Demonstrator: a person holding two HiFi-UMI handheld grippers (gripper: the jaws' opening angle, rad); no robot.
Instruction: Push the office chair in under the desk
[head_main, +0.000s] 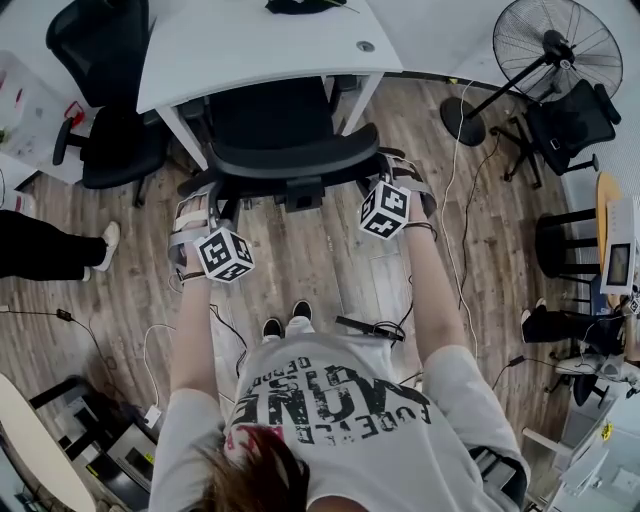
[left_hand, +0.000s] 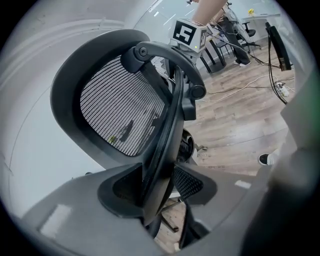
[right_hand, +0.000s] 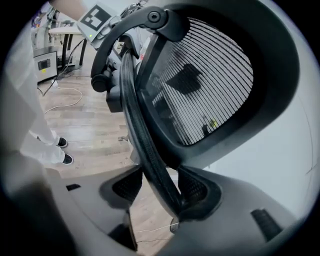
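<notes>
Head view: left tool (head_main: 203, 200) and right tool (head_main: 398, 180) each pinch the chair (head_main: 290, 160) back; next it likely needs a straight push under the surface (head_main: 250, 50).

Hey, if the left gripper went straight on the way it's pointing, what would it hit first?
The office chair, at its backrest rim. The rim sits between the left gripper's jaws, which look closed on it, so any push straight on goes directly into the chair.
</notes>
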